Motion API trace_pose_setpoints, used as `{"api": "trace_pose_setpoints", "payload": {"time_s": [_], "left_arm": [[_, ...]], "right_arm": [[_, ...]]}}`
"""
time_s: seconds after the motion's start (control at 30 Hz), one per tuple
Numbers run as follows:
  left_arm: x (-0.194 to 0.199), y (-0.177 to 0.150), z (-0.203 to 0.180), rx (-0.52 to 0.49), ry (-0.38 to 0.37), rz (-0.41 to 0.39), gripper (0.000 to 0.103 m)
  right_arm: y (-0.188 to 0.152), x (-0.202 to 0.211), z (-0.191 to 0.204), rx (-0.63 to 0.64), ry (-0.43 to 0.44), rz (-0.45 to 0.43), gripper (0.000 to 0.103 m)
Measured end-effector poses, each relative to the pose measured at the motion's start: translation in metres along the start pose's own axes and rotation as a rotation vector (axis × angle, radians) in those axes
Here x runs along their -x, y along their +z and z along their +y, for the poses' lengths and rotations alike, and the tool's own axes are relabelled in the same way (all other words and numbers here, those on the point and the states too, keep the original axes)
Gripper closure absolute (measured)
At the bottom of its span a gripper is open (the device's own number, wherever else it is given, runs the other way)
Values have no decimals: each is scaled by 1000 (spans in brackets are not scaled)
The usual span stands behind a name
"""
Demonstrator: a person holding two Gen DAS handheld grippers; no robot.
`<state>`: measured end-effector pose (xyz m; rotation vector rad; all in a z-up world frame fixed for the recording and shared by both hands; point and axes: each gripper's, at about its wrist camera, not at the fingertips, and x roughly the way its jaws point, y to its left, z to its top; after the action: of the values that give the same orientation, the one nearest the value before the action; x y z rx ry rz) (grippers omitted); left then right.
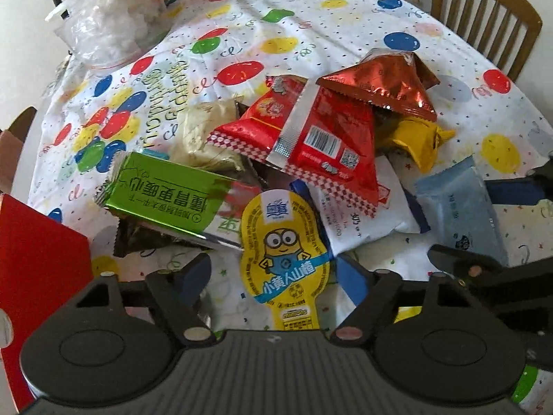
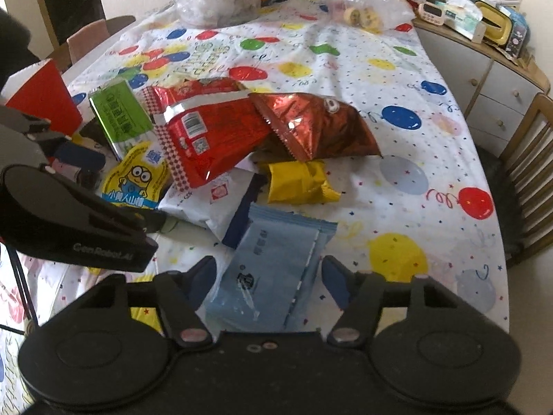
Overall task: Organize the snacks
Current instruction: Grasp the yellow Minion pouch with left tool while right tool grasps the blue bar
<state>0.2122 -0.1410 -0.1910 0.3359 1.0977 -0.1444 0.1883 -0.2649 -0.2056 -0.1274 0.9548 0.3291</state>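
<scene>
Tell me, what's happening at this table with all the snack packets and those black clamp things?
A person is sorting a heap of snacks on a balloon-print tablecloth, holding a two-finger gripper in each hand. The left gripper is open around a yellow Minion packet, and the right gripper is open around a light blue packet. Neither has closed yet. The rest, including a big red bag, a green packet and a yellow wrapper, lies piled up unsorted. A red box stands at the left.

The yellow Minion snack pack at lower centre reads "小黄人山楂", the green packet to its left carries upside-down Chinese characters — not clearly legible — the tablecloth shows inverted "Happy Birthday", and the left gripper bears "GenRobot.AI".
</scene>
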Motion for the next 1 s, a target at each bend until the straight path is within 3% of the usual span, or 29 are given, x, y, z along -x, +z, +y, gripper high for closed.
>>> {"api": "trace_pose_setpoints", "payload": {"time_s": [0.23, 0.67, 1.0], "left_arm": [[-2, 2, 10, 44, -83, 4, 52], [5, -6, 27, 168, -107, 19, 53], [52, -34, 56, 343, -124, -34, 53]], "right_arm": [[3, -1, -2, -17, 16, -2, 49], [0, 5, -6, -44, 49, -12, 56], [-5, 48, -4, -67, 106, -77, 56]]}}
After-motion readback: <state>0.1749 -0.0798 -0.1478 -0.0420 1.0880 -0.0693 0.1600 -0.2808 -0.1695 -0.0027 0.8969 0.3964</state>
